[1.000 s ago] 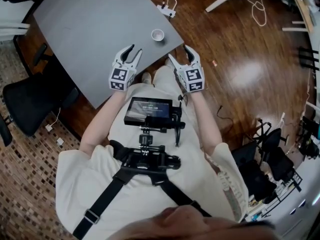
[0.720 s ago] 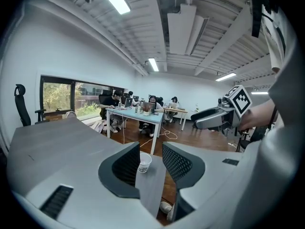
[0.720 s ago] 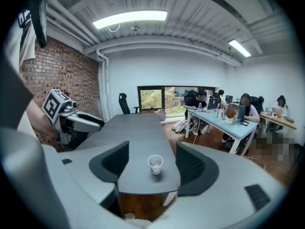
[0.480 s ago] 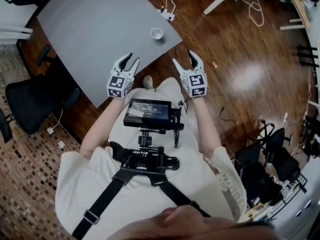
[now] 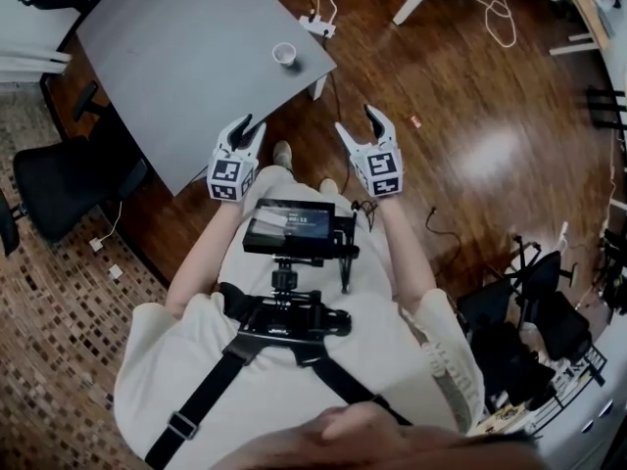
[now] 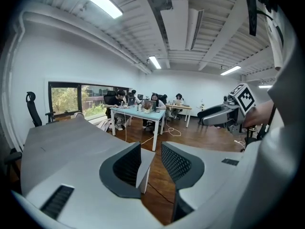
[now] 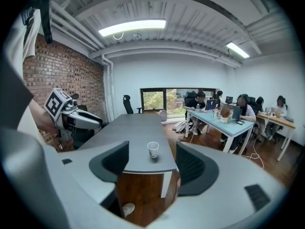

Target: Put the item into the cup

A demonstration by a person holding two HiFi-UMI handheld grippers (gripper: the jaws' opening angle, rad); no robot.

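Note:
A small white paper cup (image 5: 284,54) (image 7: 153,149) stands upright near the near corner of the grey table (image 5: 186,57) (image 7: 128,132). Both grippers hang over the wooden floor, short of the table's edge, and point toward it. My left gripper (image 5: 247,123) (image 6: 151,161) is open; its jaws have just been closing a little, with nothing between them. My right gripper (image 5: 357,120) (image 7: 151,163) stands wide open and empty, and the cup shows through its gap, well beyond the tips. I see no loose item in any view.
A black office chair (image 5: 59,189) stands left of the table. A power strip with white cables (image 5: 315,25) lies on the floor beyond the table's corner. People sit at a light blue desk (image 7: 224,120) farther back. A screen rig (image 5: 291,225) hangs on my chest.
Both grippers have drawn back from the table; the left one was over its edge and is now off it. The cup and table now sit farther away. The left jaws narrowed slightly.

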